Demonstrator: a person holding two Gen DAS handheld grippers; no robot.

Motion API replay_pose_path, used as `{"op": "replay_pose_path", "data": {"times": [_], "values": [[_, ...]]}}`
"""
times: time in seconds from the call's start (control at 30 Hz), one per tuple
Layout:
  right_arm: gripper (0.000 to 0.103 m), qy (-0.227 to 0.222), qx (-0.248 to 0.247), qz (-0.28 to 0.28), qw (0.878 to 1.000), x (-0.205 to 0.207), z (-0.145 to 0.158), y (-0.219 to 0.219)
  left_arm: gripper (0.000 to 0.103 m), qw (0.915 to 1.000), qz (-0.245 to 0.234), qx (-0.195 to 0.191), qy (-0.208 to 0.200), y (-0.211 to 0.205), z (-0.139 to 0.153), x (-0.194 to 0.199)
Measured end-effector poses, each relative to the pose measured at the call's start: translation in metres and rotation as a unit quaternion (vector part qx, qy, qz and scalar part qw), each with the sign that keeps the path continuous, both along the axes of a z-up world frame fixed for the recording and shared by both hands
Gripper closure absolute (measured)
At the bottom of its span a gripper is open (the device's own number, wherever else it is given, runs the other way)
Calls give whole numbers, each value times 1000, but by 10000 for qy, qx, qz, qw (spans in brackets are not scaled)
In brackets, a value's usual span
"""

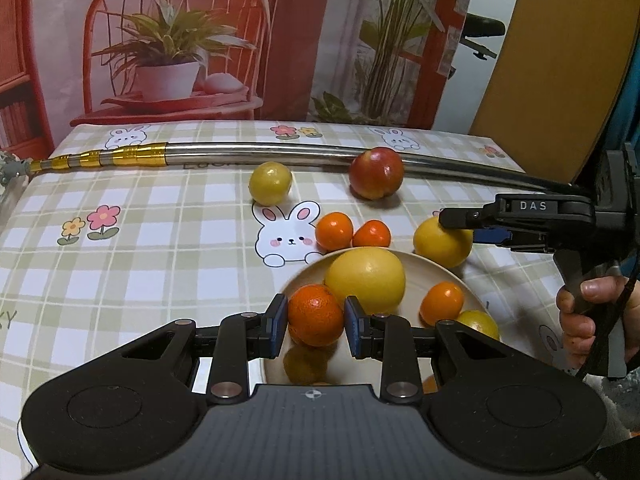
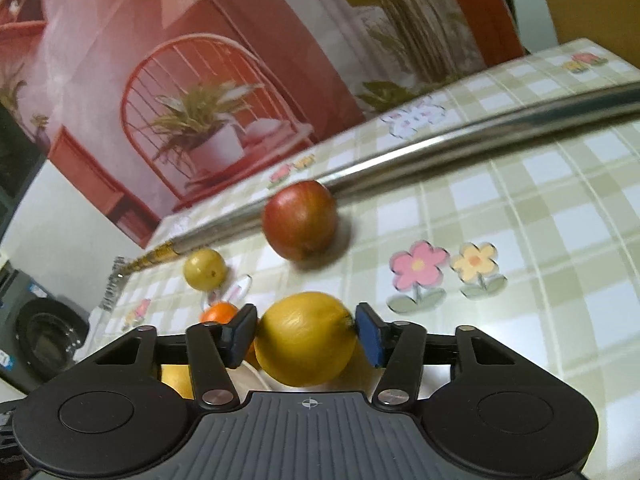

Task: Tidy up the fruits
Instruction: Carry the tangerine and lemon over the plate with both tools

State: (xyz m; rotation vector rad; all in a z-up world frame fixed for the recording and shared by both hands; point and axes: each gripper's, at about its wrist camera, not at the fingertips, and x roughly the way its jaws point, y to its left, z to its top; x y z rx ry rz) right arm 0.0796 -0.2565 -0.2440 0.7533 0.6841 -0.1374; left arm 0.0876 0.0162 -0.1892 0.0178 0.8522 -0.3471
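my left gripper (image 1: pixel 316 320) clasps a round orange tangerine (image 1: pixel 315 314) over the beige round plate (image 1: pixel 452 276), my right gripper (image 2: pixel 306 338) brackets a yellow lemon (image 2: pixel 306 338), grip unclear, and i judge five fruits remain on the checked tablecloth (image 1: pixel 160 248).

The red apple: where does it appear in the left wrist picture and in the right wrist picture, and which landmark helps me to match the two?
Left wrist view: the red apple is upper centre-right, on the tablecloth, against the metal pole.
Right wrist view: the apple is near the centre, beyond the lemon.
Shared landmark: the pole just behind the apple.
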Motion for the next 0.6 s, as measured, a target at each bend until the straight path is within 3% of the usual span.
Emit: {"op": "replay_pose_path", "data": {"times": [0.17,0.3,0.6], "values": [[62,18,-117,162,9998,-7,10,5,71,10000,34,-64,38,1,0,-5],[59,192,-418,411,9981,-10,15,13,71,9999,51,-74,47,1,0,-6],[50,470,-392,670,9959,4,7,14,71,9999,88,-118,52,2,1,-11]]}}
